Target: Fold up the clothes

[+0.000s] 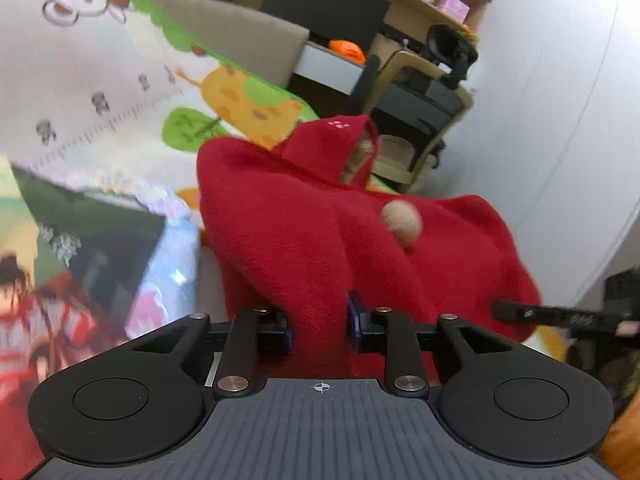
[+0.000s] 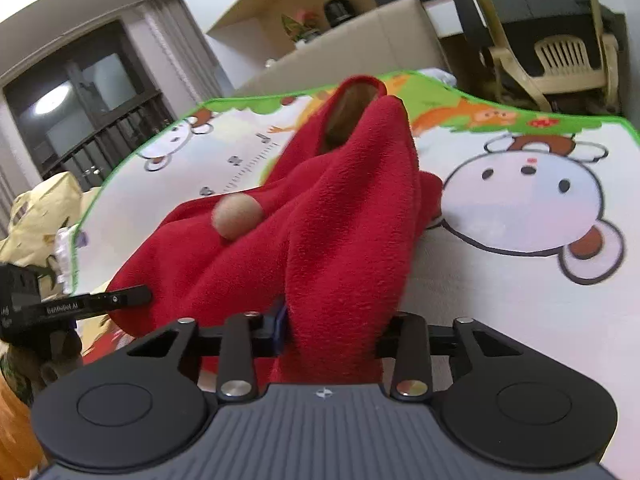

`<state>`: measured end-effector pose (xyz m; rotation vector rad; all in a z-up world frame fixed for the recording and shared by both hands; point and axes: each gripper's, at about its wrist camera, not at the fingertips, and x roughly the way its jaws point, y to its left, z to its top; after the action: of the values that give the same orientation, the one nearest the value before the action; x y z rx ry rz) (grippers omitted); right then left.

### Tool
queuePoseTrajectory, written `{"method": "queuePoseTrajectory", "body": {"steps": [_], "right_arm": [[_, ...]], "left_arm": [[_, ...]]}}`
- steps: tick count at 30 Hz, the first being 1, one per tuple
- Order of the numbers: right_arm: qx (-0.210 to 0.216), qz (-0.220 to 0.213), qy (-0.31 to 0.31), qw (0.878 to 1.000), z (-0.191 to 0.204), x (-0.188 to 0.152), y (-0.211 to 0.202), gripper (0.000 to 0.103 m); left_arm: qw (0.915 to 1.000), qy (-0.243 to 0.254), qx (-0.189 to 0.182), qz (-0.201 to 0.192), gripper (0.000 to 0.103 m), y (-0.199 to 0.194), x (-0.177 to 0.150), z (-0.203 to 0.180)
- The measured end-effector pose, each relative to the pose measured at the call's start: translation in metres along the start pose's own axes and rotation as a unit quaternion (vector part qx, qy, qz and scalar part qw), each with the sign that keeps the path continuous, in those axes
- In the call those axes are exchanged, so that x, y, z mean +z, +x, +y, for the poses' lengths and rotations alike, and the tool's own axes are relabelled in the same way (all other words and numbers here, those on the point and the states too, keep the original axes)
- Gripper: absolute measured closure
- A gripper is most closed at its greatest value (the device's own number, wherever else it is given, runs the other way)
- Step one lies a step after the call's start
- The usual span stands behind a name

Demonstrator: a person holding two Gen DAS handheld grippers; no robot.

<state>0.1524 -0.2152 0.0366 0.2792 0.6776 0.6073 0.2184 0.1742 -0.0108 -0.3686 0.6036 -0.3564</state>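
A cartoon-printed play mat (image 2: pixel 520 208) covered the surface, and over it a red fleece garment (image 2: pixel 344 216) hung bunched and lifted, its far part trailing on the mat, a beige pompom (image 2: pixel 238 216) on its front. Both the left gripper (image 1: pixel 319 326) and the right gripper (image 2: pixel 332 330) were clamped on its near edge. The step looked like carrying the cloth; next it wanted laying flat.

Cartoon play mat (image 2: pixel 520 240), beige chair (image 2: pixel 560 60), dark window (image 2: pixel 80 92).
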Motion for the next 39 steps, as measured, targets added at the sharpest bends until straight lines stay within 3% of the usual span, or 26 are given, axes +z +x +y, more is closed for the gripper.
{"method": "queuePoseTrajectory", "body": {"steps": [2, 5, 8, 11, 16, 18, 20, 21, 22, 23, 24, 25, 27, 29, 31, 32, 34, 36, 39], "right_arm": [[-0.002, 0.004, -0.011, 1.000, 0.002, -0.006, -0.016, 0.070], [-0.004, 0.011, -0.027, 1.000, 0.005, -0.016, -0.041, 0.070], [-0.006, 0.018, -0.043, 0.999, 0.008, -0.025, -0.066, 0.066], [-0.016, 0.025, -0.045, 0.999, 0.007, -0.034, -0.078, 0.053], [-0.015, -0.044, -0.016, 0.999, -0.003, -0.016, -0.090, 0.038], [-0.023, -0.070, -0.007, 0.997, -0.007, -0.007, -0.088, 0.034], [-0.035, -0.078, 0.011, 0.996, -0.014, 0.005, -0.068, 0.034], [-0.033, -0.073, 0.022, 0.997, -0.018, 0.010, -0.056, 0.037], [-0.027, -0.065, 0.018, 0.997, -0.019, 0.017, -0.046, 0.066], [-0.020, -0.056, 0.013, 0.998, -0.019, 0.024, -0.037, 0.082], [-0.016, -0.065, 0.001, 0.998, -0.014, 0.031, -0.036, 0.089], [-0.013, -0.074, -0.012, 0.997, -0.009, 0.038, -0.036, 0.089], [-0.015, -0.107, -0.040, 0.993, 0.000, 0.054, -0.041, 0.089], [-0.042, -0.099, -0.046, 0.993, -0.003, 0.059, -0.031, 0.089], [-0.081, -0.073, -0.046, 0.993, -0.011, 0.059, -0.013, 0.088], [-0.115, -0.049, -0.054, 0.991, -0.016, 0.052, 0.000, 0.088], [-0.126, -0.040, -0.046, 0.990, -0.025, 0.039, 0.005, 0.074], [-0.136, -0.032, -0.038, 0.989, -0.035, 0.026, 0.010, 0.071], [-0.136, -0.035, -0.032, 0.990, -0.038, 0.026, 0.005, 0.057]], "left_arm": [[0.9995, -0.017, -0.024, 0.009, 0.077, -0.018, -0.005, -0.006], [0.9992, -0.020, -0.027, 0.020, 0.076, -0.028, -0.014, -0.009], [0.9990, -0.022, -0.024, 0.030, 0.065, -0.035, -0.023, -0.010], [0.9986, -0.023, -0.022, 0.041, 0.055, -0.042, -0.033, -0.011], [0.9983, -0.052, -0.025, 0.014, 0.024, -0.047, -0.027, -0.001], [0.9988, -0.046, -0.012, 0.010, 0.017, -0.037, -0.021, -0.001], [0.9992, -0.037, 0.009, 0.014, 0.020, -0.021, -0.019, 0.000], [0.9991, -0.037, 0.013, 0.015, 0.027, -0.015, -0.017, 0.000], [0.9991, -0.038, 0.012, 0.012, 0.046, -0.013, -0.014, -0.001], [0.9991, -0.039, 0.011, 0.010, 0.053, -0.011, -0.011, -0.002], [0.9994, -0.032, 0.011, 0.001, 0.064, -0.011, -0.005, -0.005], [0.9997, -0.018, 0.011, -0.014, 0.074, -0.014, 0.002, -0.010], [0.9985, 0.013, 0.022, -0.048, 0.083, -0.021, 0.019, -0.018], [0.9969, 0.025, 0.046, -0.058, 0.083, -0.018, 0.032, -0.017], [0.9948, 0.031, 0.093, -0.028, 0.081, -0.001, 0.033, -0.009], [0.9915, 0.040, 0.124, -0.003, 0.078, 0.011, 0.026, -0.004], [0.9819, 0.061, 0.176, 0.037, 0.060, 0.029, 0.011, 0.004], [0.9814, 0.059, 0.182, 0.018, 0.053, 0.020, 0.007, 0.006], [0.9791, 0.053, 0.187, -0.060, 0.053, -0.014, 0.023, -0.012]]}}
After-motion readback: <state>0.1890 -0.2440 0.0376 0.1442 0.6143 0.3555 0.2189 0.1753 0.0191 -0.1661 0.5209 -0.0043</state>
